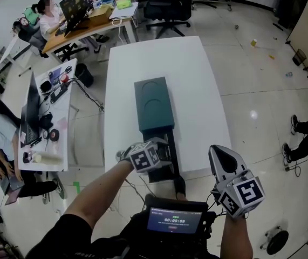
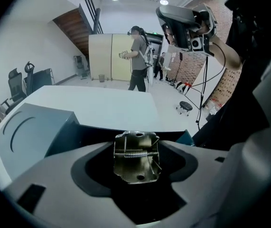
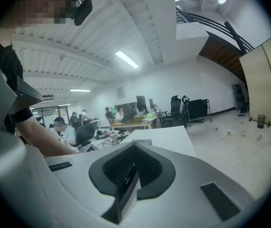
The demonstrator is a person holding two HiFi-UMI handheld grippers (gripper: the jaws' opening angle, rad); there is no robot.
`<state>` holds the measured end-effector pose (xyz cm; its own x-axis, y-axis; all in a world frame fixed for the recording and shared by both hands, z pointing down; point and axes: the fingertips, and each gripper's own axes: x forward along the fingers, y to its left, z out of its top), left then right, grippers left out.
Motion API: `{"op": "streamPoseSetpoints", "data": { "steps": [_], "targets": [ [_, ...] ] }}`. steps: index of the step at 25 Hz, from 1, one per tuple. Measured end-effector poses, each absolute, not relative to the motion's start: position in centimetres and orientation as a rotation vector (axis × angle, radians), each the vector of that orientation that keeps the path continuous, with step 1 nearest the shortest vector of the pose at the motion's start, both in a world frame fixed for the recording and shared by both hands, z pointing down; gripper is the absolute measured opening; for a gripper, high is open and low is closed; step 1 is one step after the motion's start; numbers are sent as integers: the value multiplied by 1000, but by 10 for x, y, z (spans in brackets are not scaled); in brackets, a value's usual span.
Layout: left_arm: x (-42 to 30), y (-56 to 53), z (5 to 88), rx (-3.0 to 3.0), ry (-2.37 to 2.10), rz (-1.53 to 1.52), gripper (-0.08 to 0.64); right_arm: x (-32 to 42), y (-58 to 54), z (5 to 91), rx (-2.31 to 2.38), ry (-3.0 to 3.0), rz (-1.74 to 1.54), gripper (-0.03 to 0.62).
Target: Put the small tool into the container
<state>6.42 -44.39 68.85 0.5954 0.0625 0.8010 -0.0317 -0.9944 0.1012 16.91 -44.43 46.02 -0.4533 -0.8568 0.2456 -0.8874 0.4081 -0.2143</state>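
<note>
A long dark teal container (image 1: 154, 104) lies lengthwise on the white table (image 1: 197, 80), and its near end looks dark and open. My left gripper (image 1: 162, 158) hovers over that near end, shut on a small metal tool (image 2: 136, 156), a folded plate with a coil spring across it. In the left gripper view the container's lid (image 2: 26, 132) shows at the left, beyond the left gripper (image 2: 136, 151). My right gripper (image 1: 216, 151) is held off the table's near right corner, pointing up and away. In its own view the right gripper (image 3: 130, 175) is shut with nothing between the jaws.
Desks with laptops (image 1: 32, 117) and seated people stand to the left of the table. Office chairs (image 1: 167, 7) stand past its far end. A screen device (image 1: 174, 220) hangs at my chest. A person (image 2: 137, 56) stands on the floor beyond the table, near a stool (image 2: 186, 107).
</note>
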Motion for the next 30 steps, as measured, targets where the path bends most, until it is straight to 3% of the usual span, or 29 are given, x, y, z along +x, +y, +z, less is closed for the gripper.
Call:
{"op": "streamPoseSetpoints", "data": {
  "steps": [19, 30],
  "targets": [
    [46, -434, 719, 2568, 197, 1912, 324, 160, -441, 457, 1540, -2585, 495, -2],
    [56, -444, 719, 2623, 138, 1904, 325, 161, -435, 458, 1535, -2591, 501, -2]
  ]
}}
